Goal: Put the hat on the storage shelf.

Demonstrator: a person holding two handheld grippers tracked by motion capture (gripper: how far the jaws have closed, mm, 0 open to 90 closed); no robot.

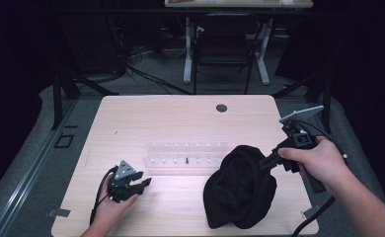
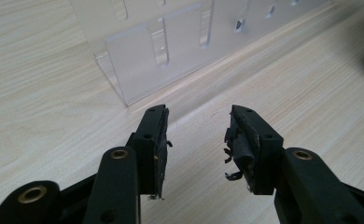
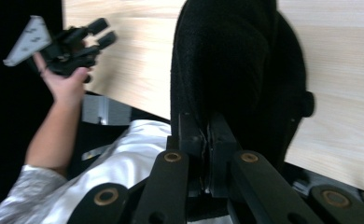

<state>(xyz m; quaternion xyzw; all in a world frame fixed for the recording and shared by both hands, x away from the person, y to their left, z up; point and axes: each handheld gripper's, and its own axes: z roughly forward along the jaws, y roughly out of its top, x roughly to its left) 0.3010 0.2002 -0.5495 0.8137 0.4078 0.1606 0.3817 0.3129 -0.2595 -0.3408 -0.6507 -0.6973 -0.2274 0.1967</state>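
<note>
A black fabric bag or hat [image 1: 240,187] hangs over the table's right front, held up by its upper edge. My right gripper [image 1: 268,160] is shut on that edge; in the right gripper view the jaws pinch the black cloth [image 3: 238,70] at my right gripper [image 3: 207,133]. My left gripper [image 1: 143,182] rests low at the table's left front, open and holding nothing. In the left gripper view my left gripper [image 2: 198,126] points toward a clear acrylic rack [image 2: 171,46] a short way ahead.
The clear acrylic rack [image 1: 186,154] with rows of slots lies across the middle of the wooden table [image 1: 146,118]; a small dark piece [image 1: 186,160] sits in it. A round cable hole [image 1: 221,107] is near the far edge. A desk and chair stand beyond.
</note>
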